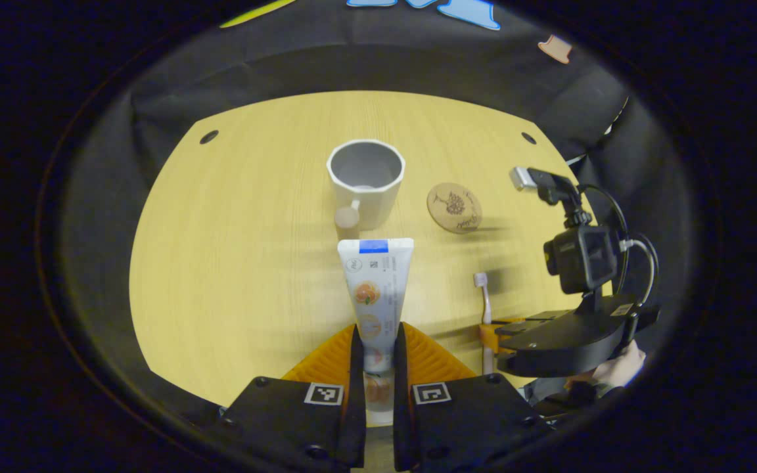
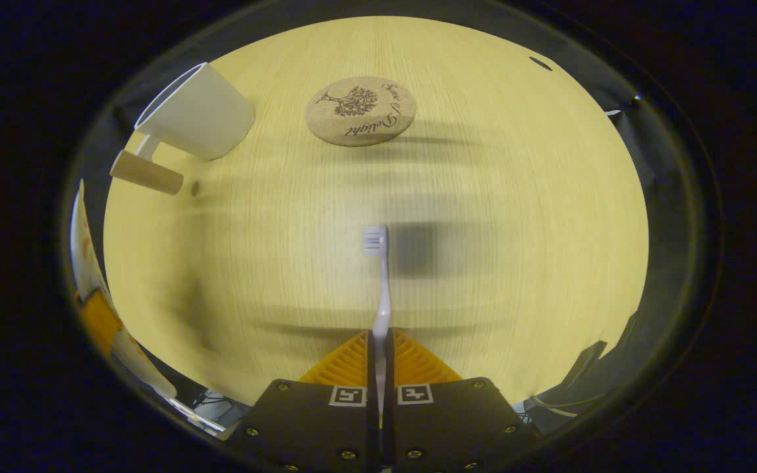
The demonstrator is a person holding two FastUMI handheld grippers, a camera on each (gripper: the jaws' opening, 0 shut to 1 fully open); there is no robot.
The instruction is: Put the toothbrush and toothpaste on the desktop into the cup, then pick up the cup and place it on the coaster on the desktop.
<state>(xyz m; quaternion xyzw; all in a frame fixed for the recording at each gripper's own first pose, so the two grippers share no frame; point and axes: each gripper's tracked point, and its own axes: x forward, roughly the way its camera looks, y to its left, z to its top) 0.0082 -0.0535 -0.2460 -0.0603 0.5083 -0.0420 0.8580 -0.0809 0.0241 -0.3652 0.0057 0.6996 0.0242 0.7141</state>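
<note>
Between tool fingers, white toothpaste [image 1: 376, 289].

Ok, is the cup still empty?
Empty. The left gripper view looks down into the upright cup and shows nothing inside; the toothpaste and toothbrush sit in the grippers.

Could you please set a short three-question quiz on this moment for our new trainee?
1. True or false: the toothpaste tube already stands inside the cup.
2. What does the right gripper hold? A) a spoon B) the toothbrush C) a sponge
3. Fill in: the coaster carries ____ on top of it.

Key
1. False: the left gripper holds it above the table, short of the cup.
2. B, clamped by the handle, bristles pointing forward.
3. Nothing: it lies bare beside the empty cup.
</note>
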